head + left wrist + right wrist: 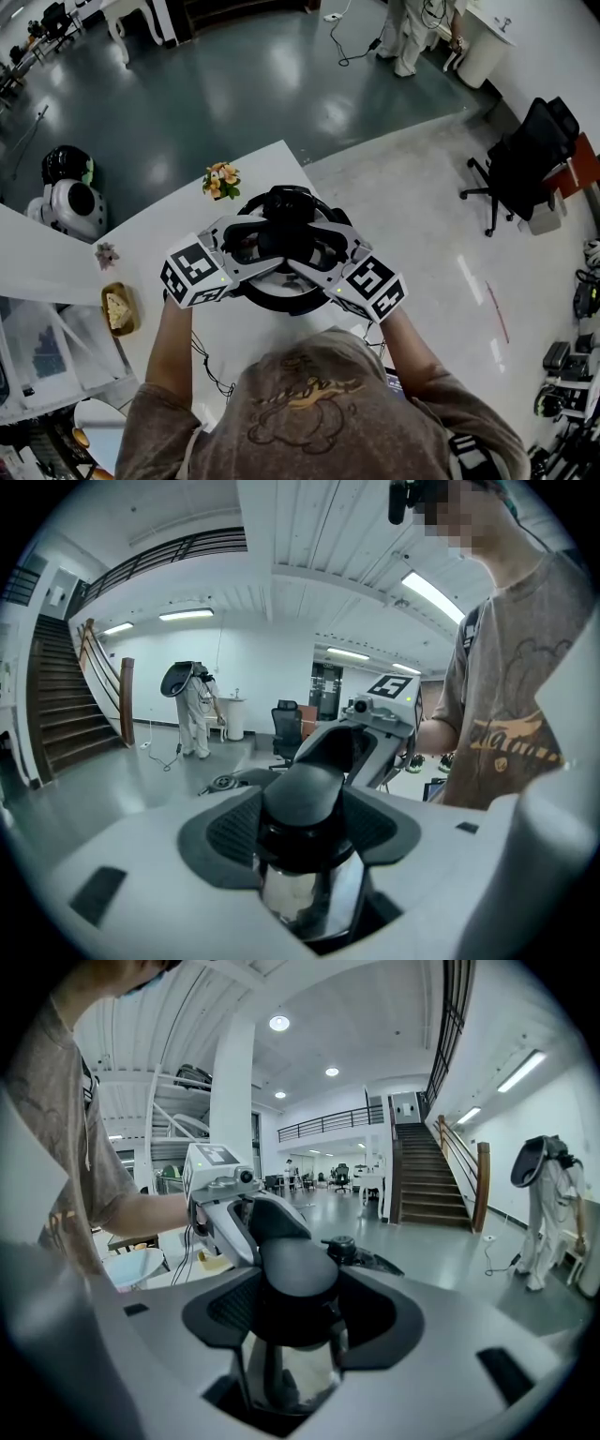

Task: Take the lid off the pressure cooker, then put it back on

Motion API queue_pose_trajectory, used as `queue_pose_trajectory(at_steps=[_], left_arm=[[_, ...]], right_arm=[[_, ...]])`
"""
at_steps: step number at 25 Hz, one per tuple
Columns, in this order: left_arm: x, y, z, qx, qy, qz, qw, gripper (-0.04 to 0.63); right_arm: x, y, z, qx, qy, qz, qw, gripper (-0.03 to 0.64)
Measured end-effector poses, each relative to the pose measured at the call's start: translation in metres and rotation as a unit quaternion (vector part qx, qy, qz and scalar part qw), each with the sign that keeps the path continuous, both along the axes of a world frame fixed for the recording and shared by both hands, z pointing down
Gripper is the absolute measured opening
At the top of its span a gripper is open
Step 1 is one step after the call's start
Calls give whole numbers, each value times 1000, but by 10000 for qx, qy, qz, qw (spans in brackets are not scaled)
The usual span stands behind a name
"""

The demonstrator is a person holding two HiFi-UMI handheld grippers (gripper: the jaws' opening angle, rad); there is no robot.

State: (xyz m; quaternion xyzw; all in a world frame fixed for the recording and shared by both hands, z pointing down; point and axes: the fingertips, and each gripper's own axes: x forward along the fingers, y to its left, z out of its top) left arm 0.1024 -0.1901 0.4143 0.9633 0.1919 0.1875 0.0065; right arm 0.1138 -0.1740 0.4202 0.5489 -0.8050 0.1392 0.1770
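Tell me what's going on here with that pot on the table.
A person stands over a white table with a two-jaw gripper in each hand, working on the pressure cooker. The left gripper is shut on a black handle at one side, the right gripper on the opposite handle. The cooker sits on the table, and the lid appears to be in place.

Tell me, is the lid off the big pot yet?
Not that I can see. Done: the left gripper is shut on the left side handle, the right gripper on the right side handle. In hand: that two-sided grip, with the lid seemingly sitting on the pressure cooker. Left: lifting it off, then putting it back, unless the first lift already happened, which these views cannot show.
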Motion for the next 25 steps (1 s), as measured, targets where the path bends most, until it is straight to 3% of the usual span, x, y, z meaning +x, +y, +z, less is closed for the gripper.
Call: queue_pose_trajectory(at_steps=[25], left_arm=[[3, 2, 1, -35, -138, -410, 9991, 272]], right_arm=[[3, 2, 1, 56, -108, -417, 9991, 258]])
